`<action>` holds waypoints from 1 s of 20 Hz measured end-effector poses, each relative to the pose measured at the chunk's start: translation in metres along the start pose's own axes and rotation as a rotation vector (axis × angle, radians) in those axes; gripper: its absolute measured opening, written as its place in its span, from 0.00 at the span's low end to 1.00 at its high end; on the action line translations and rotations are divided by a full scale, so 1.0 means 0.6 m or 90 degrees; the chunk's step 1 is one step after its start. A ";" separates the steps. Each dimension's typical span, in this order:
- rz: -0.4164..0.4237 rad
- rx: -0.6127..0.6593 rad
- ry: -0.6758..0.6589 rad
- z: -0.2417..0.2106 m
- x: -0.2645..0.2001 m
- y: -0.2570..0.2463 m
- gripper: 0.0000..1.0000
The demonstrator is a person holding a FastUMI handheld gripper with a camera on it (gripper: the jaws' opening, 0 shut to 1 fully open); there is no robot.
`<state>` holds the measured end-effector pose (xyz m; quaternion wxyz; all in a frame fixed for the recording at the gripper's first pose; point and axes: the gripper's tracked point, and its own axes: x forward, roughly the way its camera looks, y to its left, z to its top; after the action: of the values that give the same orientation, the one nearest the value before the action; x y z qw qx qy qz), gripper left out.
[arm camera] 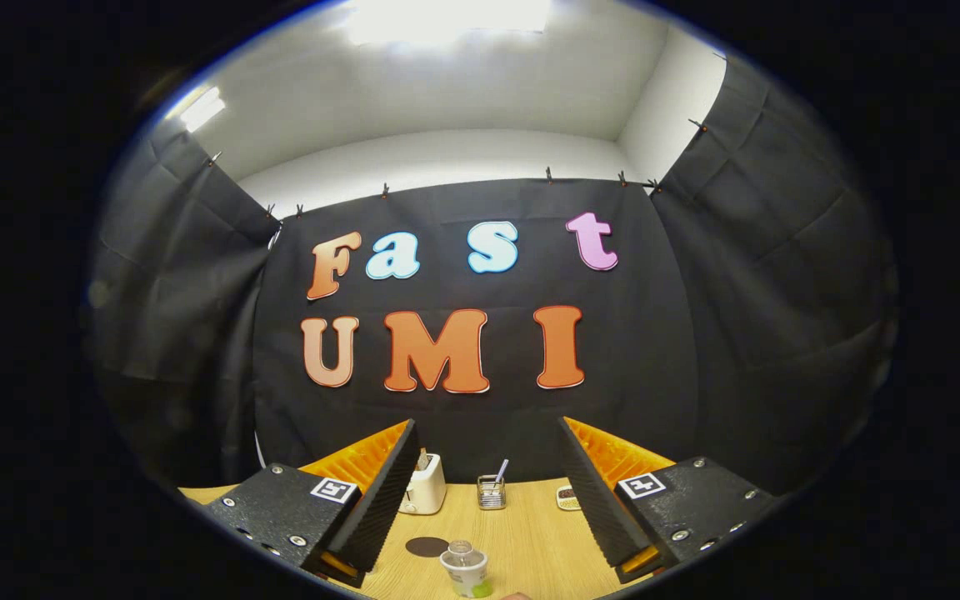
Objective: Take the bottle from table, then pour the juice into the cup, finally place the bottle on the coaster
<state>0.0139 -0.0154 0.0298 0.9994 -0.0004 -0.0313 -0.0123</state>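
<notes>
Wooden surface (530,533) has the cup (465,571) beside the coaster (427,547), handy for pouring, while the tongs (487,500) hang wide open, empty.

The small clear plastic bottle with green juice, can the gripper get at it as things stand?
Probably yes: the gripper is open, and the small clear plastic bottle stands between its fingers on the wooden table, nothing in between.

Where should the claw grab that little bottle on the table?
By its body, just under the cap. The bottle stands upright between and below the open claw, beside the dark coaster, so coming down level with a finger on each side looks best.
</notes>
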 end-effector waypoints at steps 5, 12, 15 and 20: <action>0.005 -0.002 0.002 -0.001 0.002 0.005 0.98; 0.001 -0.004 0.010 -0.031 0.006 -0.002 0.98; 0.009 0.000 0.019 -0.056 0.007 0.004 0.98; 0.026 -0.002 0.064 -0.136 0.009 0.013 0.98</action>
<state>0.0246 -0.0081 -0.0516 0.9998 -0.0019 0.0186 0.0082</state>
